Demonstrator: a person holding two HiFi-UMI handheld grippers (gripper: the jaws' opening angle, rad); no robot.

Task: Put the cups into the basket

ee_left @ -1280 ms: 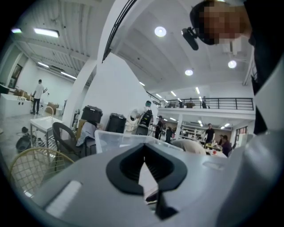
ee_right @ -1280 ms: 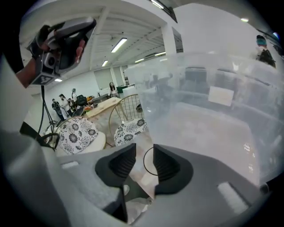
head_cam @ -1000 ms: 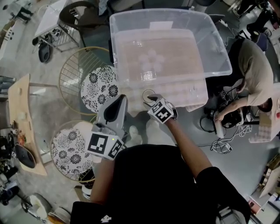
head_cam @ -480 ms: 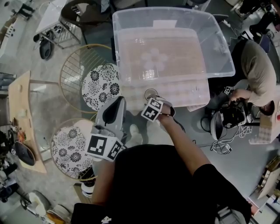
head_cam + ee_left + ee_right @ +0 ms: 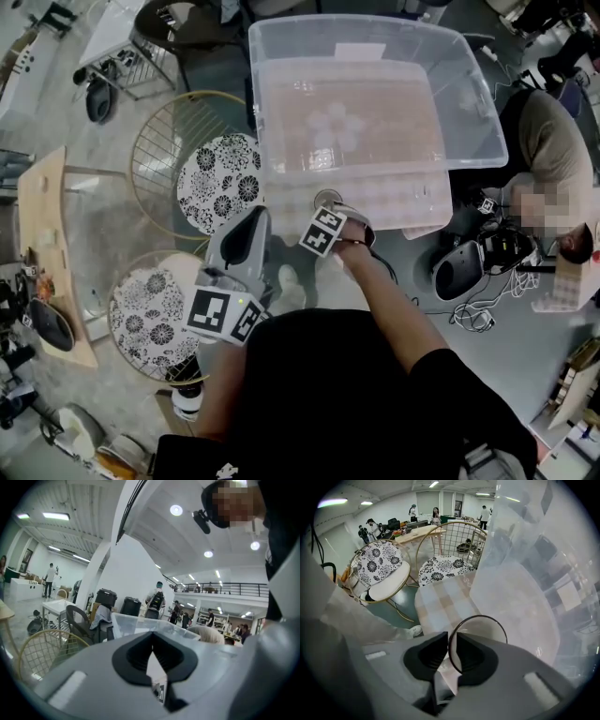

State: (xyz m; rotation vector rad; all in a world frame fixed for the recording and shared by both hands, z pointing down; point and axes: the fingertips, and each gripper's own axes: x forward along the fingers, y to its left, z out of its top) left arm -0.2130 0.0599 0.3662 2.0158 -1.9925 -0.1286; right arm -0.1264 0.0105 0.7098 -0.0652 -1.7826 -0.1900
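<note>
Since a second ago the right gripper [image 5: 330, 208] has swung from about 6 o'clock of the bin toward the bin's near wall, its marker cube tipping over. The left gripper has barely shifted.

One clear plastic bin [image 5: 473, 94] fills the 12 o'clock part of the head view and stands on one table with a checked cloth [image 5: 412, 202]. Two gold wire chairs with black-and-white flowered cushions stand at 9 o'clock [image 5: 220, 173] and 8 o'clock [image 5: 150, 314]. One seated person in a tan top [image 5: 548, 159] is at 3 o'clock, partly cut off by the frame edge.

There are two grippers. The left gripper [image 5: 251, 230] is held at 7 o'clock of the bin, and in its own view its jaws [image 5: 152, 646] are pressed together with nothing between them.

The right gripper view shows its jaws [image 5: 451, 641] a narrow slit apart, pinching the wall of one clear cup [image 5: 480, 630]. One jaw is inside the dark rim and one is outside. The cup [image 5: 326, 197] hangs over the checked cloth [image 5: 440, 606], just beside the bin's near wall [image 5: 534, 550] at its 6 o'clock.

Only the cup's dark rim reads clearly, and its base is hidden behind the jaw. Pale round shapes show through the bin's floor, too blurred to name.
</note>
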